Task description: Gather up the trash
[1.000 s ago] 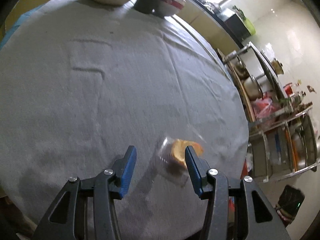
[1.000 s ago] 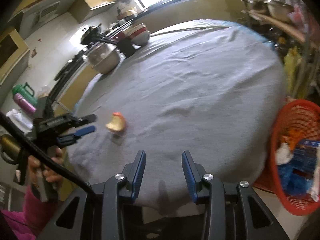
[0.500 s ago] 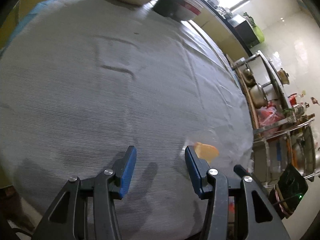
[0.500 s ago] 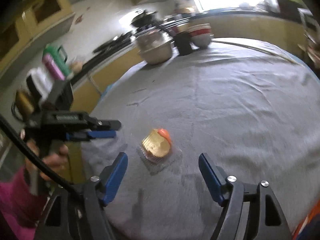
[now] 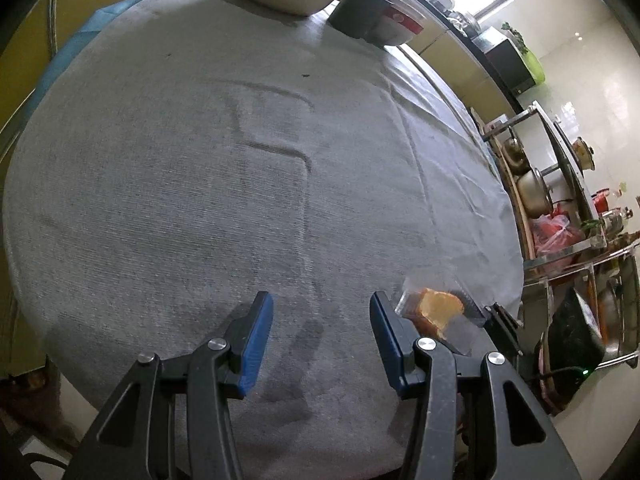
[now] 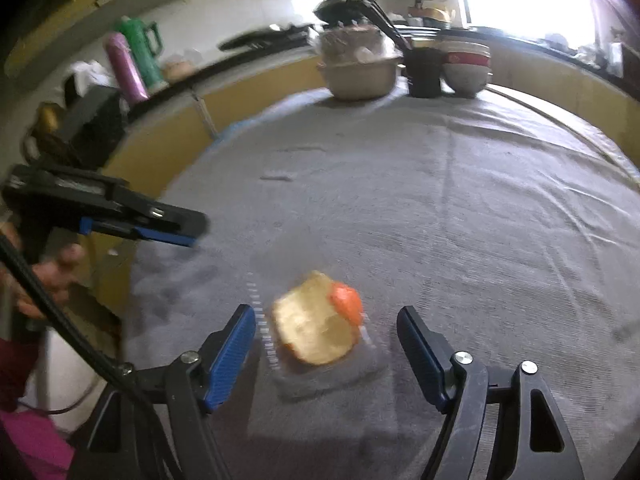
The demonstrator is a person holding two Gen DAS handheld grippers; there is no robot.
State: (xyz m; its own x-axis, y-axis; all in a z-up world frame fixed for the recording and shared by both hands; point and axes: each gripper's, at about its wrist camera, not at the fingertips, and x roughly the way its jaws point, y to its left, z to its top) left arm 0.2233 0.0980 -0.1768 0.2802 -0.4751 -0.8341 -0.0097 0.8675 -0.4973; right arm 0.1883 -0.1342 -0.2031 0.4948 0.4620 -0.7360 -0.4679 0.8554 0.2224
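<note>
Lying between the spread, closing right claw (image 6: 326, 344), clear wrapper (image 6: 320, 340) holds yellow-orange food.

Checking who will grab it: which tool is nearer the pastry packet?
Right. The right tool straddles the packet, fingers either side, not pressing. The left tool sits beside it, empty.
</note>
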